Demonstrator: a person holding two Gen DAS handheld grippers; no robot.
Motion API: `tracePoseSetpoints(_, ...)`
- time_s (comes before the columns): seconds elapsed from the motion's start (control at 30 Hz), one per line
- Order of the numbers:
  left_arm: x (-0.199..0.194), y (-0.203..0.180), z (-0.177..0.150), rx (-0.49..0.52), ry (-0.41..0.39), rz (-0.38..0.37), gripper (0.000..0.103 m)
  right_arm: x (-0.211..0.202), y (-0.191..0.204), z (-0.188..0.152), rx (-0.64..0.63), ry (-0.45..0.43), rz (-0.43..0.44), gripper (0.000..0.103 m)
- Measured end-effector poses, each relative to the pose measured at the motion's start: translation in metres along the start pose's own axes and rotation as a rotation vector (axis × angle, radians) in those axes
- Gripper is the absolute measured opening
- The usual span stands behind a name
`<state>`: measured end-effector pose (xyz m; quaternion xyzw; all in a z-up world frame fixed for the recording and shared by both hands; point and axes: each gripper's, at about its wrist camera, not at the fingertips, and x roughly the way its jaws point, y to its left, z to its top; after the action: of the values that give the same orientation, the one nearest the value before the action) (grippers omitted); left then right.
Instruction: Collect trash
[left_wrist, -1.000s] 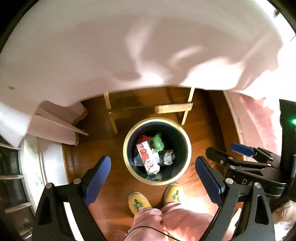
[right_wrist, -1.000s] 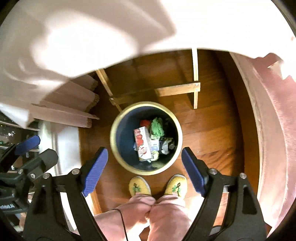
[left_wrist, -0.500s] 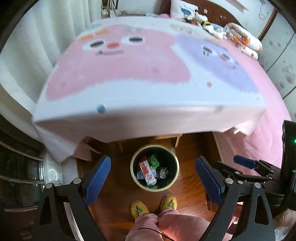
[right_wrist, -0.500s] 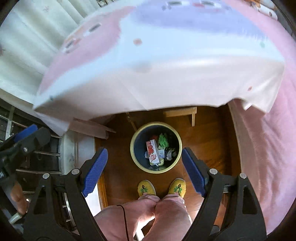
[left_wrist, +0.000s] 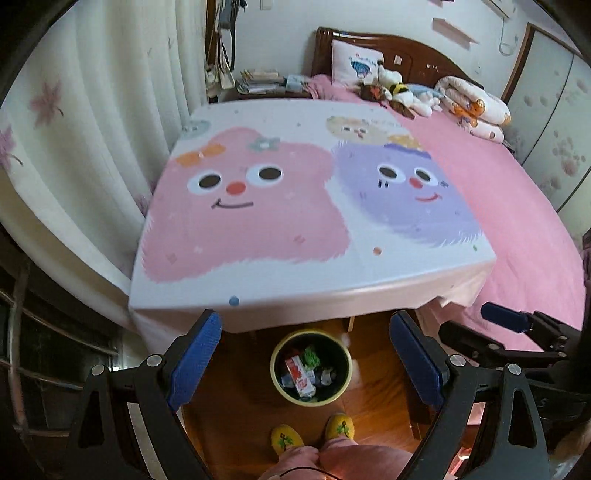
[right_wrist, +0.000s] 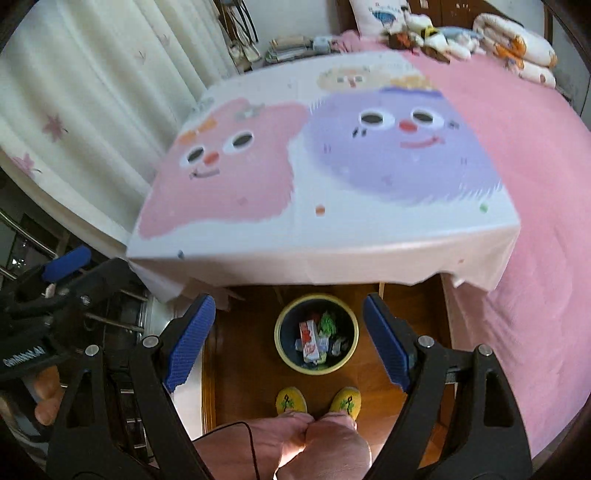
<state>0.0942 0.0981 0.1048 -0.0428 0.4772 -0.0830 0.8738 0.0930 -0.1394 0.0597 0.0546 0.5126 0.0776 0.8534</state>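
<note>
A round bin (left_wrist: 280, 354) (right_wrist: 284, 317) with a yellow rim stands on the wooden floor at the table's front edge. Inside lie a red and white carton (left_wrist: 298, 374) (right_wrist: 309, 336), a green wrapper (left_wrist: 310, 356) (right_wrist: 327, 322) and other crumpled trash. My left gripper (left_wrist: 306, 363) hangs high above the bin, open and holding nothing. My right gripper (right_wrist: 289, 341) is likewise open and empty over the bin. Each gripper shows at the edge of the other's view: the right gripper (left_wrist: 517, 332), the left gripper (right_wrist: 55, 291).
A table (left_wrist: 303, 206) (right_wrist: 321, 173) under a cloth with pink and purple cartoon faces fills the middle. A pink bed (left_wrist: 517, 192) with plush toys lies to the right, curtains (left_wrist: 92, 122) to the left. The person's yellow slippers (left_wrist: 286, 441) (right_wrist: 291, 400) stand just before the bin.
Both grippers have risen and tilted up from just over the bin under the table edge. The tabletop and the bed have come into view. Both stayed open and empty.
</note>
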Motion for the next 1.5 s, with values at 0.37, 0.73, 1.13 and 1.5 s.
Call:
tracePoseSetpoints(0.37,-0.027,-0.018,0.011,-0.031,-0.06,0.093,0.094,-0.038,0.003,0.023,-0.043,-0.073,-0.053,0.08)
tracePoseSetpoints(0.73,-0.009,-0.016,0.012,-0.073,-0.056,0.111,0.094,-0.026,0.001,0.024,-0.076,-0.082,-0.064,0.08)
tracePoseSetpoints(1.13,0.0,-0.02,0.014,-0.071,-0.062,0.118,0.094,-0.019,0.003,0.029,-0.113,-0.091,-0.057,0.08)
tracePoseSetpoints(1.5,0.004,-0.026,0.016,-0.072,-0.055,0.124,0.094,-0.012,-0.002,0.031,-0.092,-0.079,-0.056,0.08)
